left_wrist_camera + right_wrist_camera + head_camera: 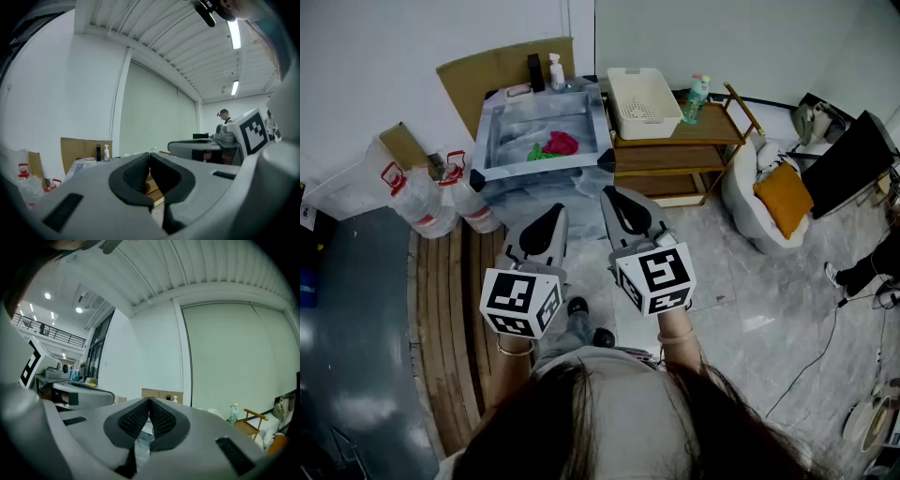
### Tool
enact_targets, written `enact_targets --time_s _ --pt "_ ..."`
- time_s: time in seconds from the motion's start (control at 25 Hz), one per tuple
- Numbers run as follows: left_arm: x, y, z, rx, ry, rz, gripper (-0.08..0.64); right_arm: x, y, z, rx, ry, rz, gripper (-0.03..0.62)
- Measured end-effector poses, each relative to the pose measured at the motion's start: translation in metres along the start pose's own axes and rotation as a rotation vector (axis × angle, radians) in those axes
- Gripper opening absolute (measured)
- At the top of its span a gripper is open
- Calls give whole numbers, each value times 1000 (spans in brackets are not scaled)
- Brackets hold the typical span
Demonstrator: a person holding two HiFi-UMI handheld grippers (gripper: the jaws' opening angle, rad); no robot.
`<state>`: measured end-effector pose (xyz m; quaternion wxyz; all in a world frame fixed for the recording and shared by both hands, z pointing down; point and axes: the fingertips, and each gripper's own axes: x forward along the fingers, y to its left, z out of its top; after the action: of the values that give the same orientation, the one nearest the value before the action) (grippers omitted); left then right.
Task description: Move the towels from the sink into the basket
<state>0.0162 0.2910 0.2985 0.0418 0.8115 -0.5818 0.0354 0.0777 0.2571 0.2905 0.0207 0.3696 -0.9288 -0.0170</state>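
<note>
Ahead, the sink (490, 141) stands beside the shelf (675, 155) carrying the empty basket (649, 96). Red and green towels (555, 146) lie in the sink. The left gripper (555, 212) and right gripper (610, 194) are closed and empty; arriving unopened would probably only shove cloth.

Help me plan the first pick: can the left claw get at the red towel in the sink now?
Probably yes, once the left claw moves closer: the red towel lies uncovered in the open sink, nothing between. It is shut and empty, so it must open first.
</note>
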Motion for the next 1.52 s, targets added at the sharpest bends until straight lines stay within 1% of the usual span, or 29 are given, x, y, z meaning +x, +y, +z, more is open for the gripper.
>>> enact_targets --time_s 0.12,0.24,0.44,0.56,0.68,0.8,1.04,1.24,1.52 --pt "9 13 -1 5 0 -4 9 15 -1 -4 -10 9 -2 25" --pt "19 26 -1 9 4 -7 9 29 -2 -6 -15 -5 -2 25" --pt "38 50 -4 -4 2 -16 9 57 2 -9 64 -33 31 25" --pt "46 66 -4 -4 -2 -21 9 75 3 -11 82 -23 37 25" --pt "53 82 -2 -9 -7 -29 9 92 1 -11 90 -13 27 25" --pt "59 97 0 -14 -8 -35 9 107 1 -6 84 -29 12 25" --pt "66 122 -6 -24 4 -50 9 131 6 -9 87 -24 -15 25" --pt "72 132 -11 -43 12 -64 9 140 5 -11 78 -15 -32 25" --pt "90 143 -16 -50 20 -69 9 159 -8 -17 93 -3 -33 26"
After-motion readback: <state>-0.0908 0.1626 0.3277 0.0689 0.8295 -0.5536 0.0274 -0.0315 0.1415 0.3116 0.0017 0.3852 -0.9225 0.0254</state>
